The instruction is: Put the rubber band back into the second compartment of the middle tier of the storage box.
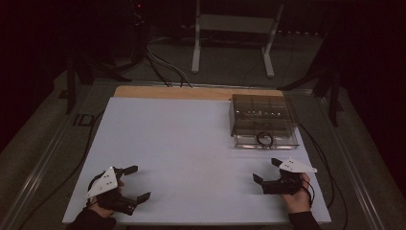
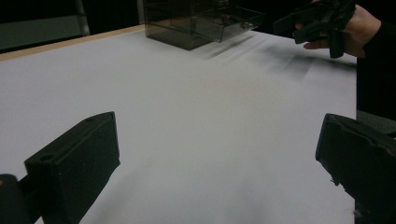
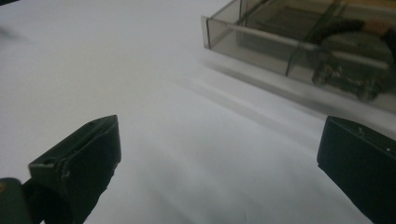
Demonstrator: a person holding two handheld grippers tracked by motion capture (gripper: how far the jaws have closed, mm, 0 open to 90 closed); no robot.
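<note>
The right gripper [image 1: 267,170] is hovering with its jaws spread wide and gripping nothing, and the left gripper [image 1: 135,182] is likewise gaping open and empty. Just beyond the right gripper, a smoky see-through box [image 1: 262,118] is sitting on the white table [image 1: 182,158], its clear drawer [image 1: 266,141] sticking out toward that gripper. A dark ring [image 1: 265,139] is lying inside the drawer. In the right gripper view the drawer [image 3: 299,46] is showing near, not touching the jaws. The left gripper is resting well apart from the box, across the table.
</note>
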